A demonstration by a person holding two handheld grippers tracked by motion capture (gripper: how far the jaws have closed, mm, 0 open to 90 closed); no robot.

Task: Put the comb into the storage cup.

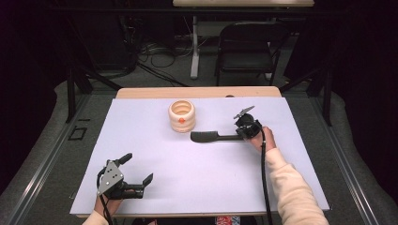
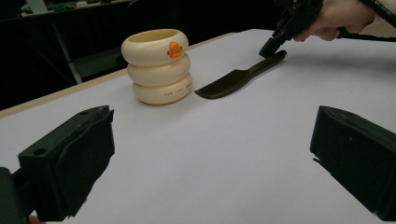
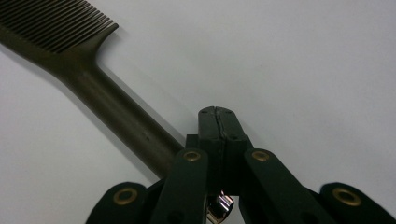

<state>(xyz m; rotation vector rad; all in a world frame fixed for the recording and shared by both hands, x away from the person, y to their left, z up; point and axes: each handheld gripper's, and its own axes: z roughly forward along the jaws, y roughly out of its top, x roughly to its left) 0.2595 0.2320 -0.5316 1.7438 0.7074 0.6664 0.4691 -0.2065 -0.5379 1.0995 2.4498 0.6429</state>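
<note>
Comb [image 1: 211,137] lies flat just right of ringed cream cup [image 1: 181,116]. Right gripper [image 3: 217,122] jaws pressed together, empty, beside handle end. Left gripper [image 1: 138,170] jaws apart, well clear. Risk: closed jaws nudge handle, comb slides toward cup instead of being gripped.

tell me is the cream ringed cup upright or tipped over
Upright: the cream ringed cup stands on its base on the white table, open mouth facing up, beside the flat-lying comb.

Past my table [image 1: 141,187] with its white sheet there's a black folding chair [image 1: 246,44], some floor cables [image 1: 159,58] and a white desk leg [image 1: 194,47].
</note>
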